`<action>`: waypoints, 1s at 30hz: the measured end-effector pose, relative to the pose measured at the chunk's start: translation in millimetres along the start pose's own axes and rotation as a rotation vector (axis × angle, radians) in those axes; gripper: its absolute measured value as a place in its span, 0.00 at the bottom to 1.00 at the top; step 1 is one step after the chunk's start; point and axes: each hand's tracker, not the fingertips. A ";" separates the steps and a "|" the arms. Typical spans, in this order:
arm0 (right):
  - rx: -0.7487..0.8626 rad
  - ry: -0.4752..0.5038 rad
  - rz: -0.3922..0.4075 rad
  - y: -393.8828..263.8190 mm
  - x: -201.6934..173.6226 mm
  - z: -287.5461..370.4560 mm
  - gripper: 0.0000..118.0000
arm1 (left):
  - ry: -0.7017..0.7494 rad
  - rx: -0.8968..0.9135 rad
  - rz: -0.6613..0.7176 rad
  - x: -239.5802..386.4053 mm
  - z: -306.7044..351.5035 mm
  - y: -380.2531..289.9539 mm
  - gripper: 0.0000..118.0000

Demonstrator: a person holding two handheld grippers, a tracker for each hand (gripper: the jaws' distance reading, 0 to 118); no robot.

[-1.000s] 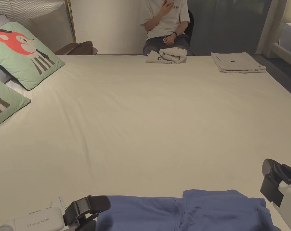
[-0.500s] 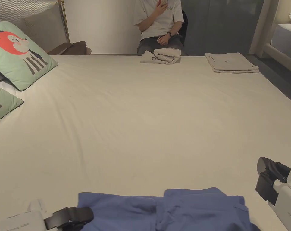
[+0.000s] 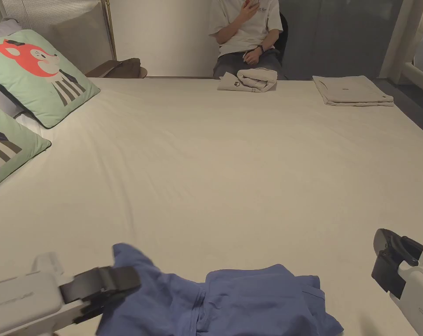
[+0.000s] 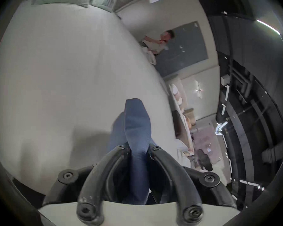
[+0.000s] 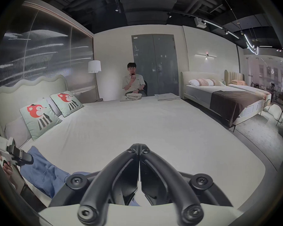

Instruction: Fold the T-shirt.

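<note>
A blue T-shirt [image 3: 250,302] lies crumpled at the near edge of the bed [image 3: 232,166]. My left gripper [image 3: 134,280] is at its left end, shut on a fold of the blue cloth [image 4: 137,131] that sticks out past the jaws, and that end is lifted off the sheet. In the right gripper view the same left gripper [image 5: 29,160] holds the shirt [image 5: 44,172] at the lower left. My right gripper [image 5: 139,146] hovers over bare sheet to the right of the shirt, jaws pressed together with nothing between them; its body [image 3: 399,262] shows at the head view's right edge.
Two green cushions [image 3: 44,76] lie on the bed's left side. At the far edge sit a bundled beige garment [image 3: 250,80] and a folded beige one [image 3: 353,90]. A person [image 3: 248,35] sits behind them. Another bed [image 5: 222,99] stands to the right.
My left gripper has risen and pulled the shirt's left end up and inward, bunching the cloth. The right gripper has stayed about where it was. The head camera shifted.
</note>
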 end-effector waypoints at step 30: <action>0.020 -0.103 -0.089 -11.1 60.6 27.0 0.00 | -0.107 -0.181 -0.319 88.1 -203.8 -97.4 0.92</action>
